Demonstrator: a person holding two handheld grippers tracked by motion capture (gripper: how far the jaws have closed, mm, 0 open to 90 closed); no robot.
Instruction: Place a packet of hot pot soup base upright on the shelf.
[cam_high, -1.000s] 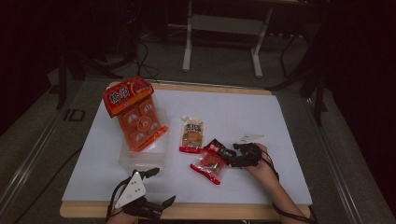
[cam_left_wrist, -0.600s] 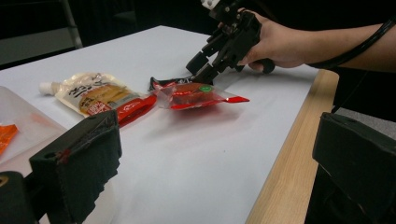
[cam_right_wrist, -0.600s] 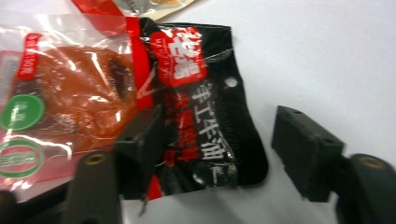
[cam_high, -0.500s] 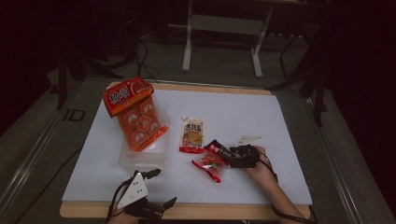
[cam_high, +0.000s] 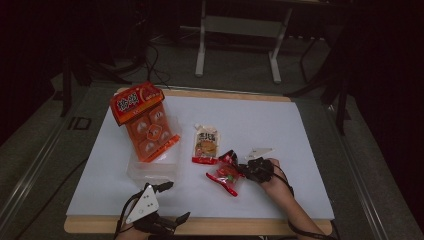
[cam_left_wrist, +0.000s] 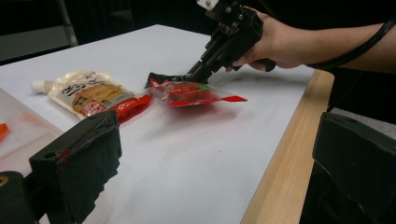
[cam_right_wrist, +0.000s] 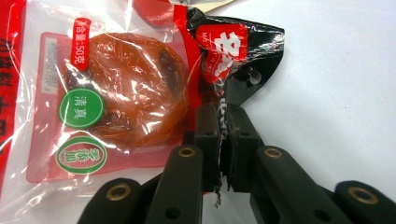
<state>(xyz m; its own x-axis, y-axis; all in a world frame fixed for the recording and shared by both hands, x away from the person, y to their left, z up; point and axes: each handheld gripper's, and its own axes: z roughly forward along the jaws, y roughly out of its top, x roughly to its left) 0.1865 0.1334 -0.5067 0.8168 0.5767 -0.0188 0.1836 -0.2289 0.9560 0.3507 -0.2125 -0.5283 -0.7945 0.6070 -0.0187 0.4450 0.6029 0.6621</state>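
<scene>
A red and clear snack packet lies on the white table sheet, right of centre. My right gripper comes at it from the right; its jaws have just been closing and now pinch the packet's black top edge. The packet's far end rests on the sheet. My left gripper sits at the table's near edge, jaws wide apart with nothing between them.
A beige sauce pouch lies just left of the packet. Farther left, an orange multi-cup pack leans on a clear plastic box. The wooden table edge runs along the near side.
The right gripper's jaws went from open around the packet's black edge to shut on it. The left gripper has stayed where it was.
</scene>
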